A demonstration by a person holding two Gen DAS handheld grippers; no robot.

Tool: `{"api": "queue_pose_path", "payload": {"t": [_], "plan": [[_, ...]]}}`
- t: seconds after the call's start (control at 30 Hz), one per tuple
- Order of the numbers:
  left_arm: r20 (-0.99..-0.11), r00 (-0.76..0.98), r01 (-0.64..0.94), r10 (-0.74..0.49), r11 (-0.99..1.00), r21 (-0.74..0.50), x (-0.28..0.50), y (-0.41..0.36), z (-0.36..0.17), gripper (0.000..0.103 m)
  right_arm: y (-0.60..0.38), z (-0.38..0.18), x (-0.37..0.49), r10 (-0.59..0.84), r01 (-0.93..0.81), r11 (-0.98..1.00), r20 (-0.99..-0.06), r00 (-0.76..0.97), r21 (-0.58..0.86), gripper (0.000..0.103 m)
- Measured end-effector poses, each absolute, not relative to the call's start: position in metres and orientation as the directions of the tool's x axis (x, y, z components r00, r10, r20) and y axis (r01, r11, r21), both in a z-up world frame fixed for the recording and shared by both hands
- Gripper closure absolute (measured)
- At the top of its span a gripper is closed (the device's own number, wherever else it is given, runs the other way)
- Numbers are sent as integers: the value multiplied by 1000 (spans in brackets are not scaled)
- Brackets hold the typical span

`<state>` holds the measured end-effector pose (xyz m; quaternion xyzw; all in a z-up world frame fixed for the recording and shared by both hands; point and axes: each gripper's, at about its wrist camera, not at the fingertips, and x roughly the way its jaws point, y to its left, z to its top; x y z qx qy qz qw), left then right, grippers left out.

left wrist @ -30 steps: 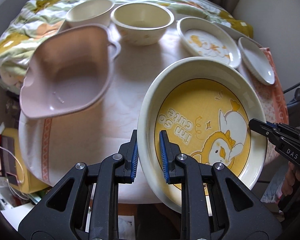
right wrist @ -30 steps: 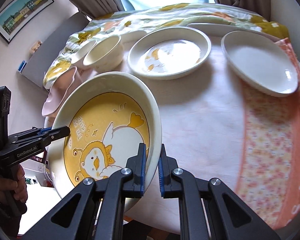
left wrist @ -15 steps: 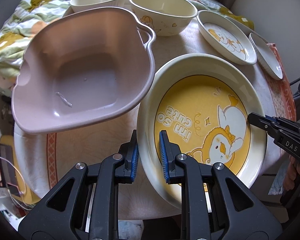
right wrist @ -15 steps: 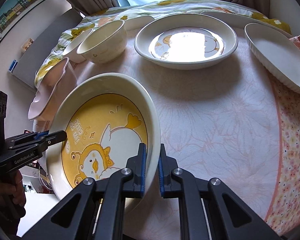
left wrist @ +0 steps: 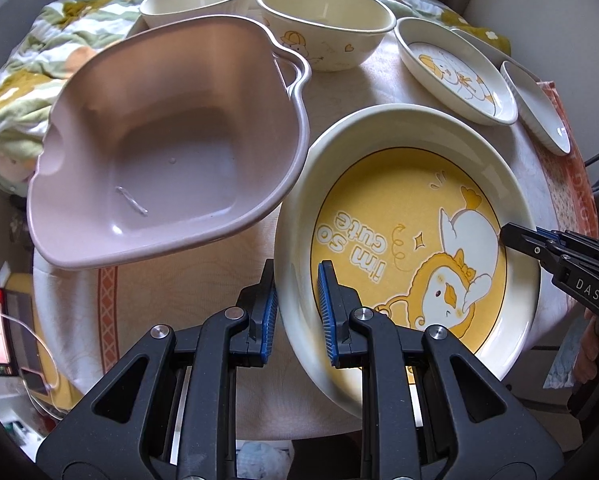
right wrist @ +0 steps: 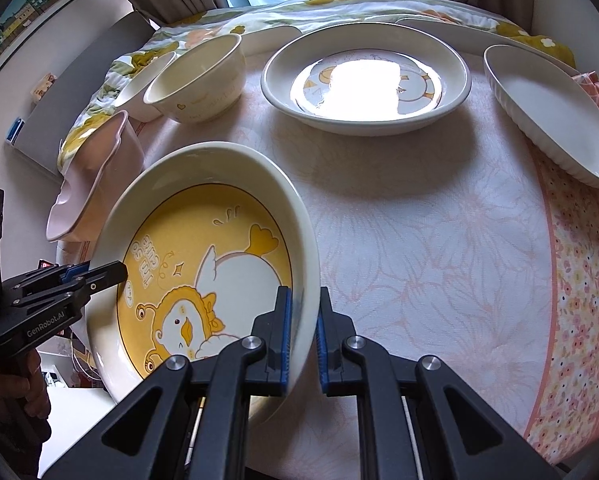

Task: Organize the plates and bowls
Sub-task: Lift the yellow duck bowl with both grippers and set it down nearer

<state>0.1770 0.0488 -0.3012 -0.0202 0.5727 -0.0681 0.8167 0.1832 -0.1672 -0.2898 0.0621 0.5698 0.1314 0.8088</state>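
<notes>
A large deep plate with a yellow duck picture (left wrist: 411, 248) (right wrist: 203, 280) is held over the near edge of the table by both grippers. My left gripper (left wrist: 295, 312) is shut on its left rim; it shows in the right wrist view (right wrist: 99, 276). My right gripper (right wrist: 301, 336) is shut on its right rim; it shows in the left wrist view (left wrist: 515, 238). A pink plastic basin (left wrist: 163, 152) (right wrist: 91, 184) stands just left of the plate. Two cream bowls (left wrist: 323, 28) (left wrist: 197, 0) stand behind it.
A smaller duck plate (right wrist: 363, 80) (left wrist: 455, 68) and a white oval dish (right wrist: 551, 112) (left wrist: 535, 104) lie at the far right. The table carries a pale floral cloth (right wrist: 439, 240) and an orange flowered cloth (right wrist: 579, 300) at the right. A flowered blanket (left wrist: 39, 64) lies behind.
Both grippers have carried the duck plate forward and lower over the table. The basin, bowls and far plates now appear nearer and larger.
</notes>
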Motion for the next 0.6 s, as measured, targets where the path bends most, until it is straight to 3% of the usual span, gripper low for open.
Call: {"api": "queue_pose_path", "payload": {"t": [0.3,0.33,0.4,0.43,0.47,0.53,0.6], "plan": [[-935,343,49,-89,996,-76,168,49,-295,82,-174,-286,180,288,-136,957,-897,336,256,92],[-933,349,47,-88,996,-77,167,48,-293,75,-175,-285,180,288,-135,957,-897,335,257,92],[-925,370,42,-81,997,-70,162,47,-285,46,-176,-279,178,282,-139,959,-896,343,249,92],[-917,390,40,-79,997,-68,159,46,-279,25,-178,-275,178,279,-138,960,-894,351,245,92],[-906,416,37,-76,997,-66,156,45,-271,19,-179,-271,177,277,-137,960,-892,356,243,90],[-895,441,34,-64,998,-54,151,42,-255,17,-183,-259,177,272,-133,962,-887,374,239,74],[-886,461,42,-59,998,-45,149,39,-236,15,-189,-243,174,274,-123,962,-877,395,245,11]]}}
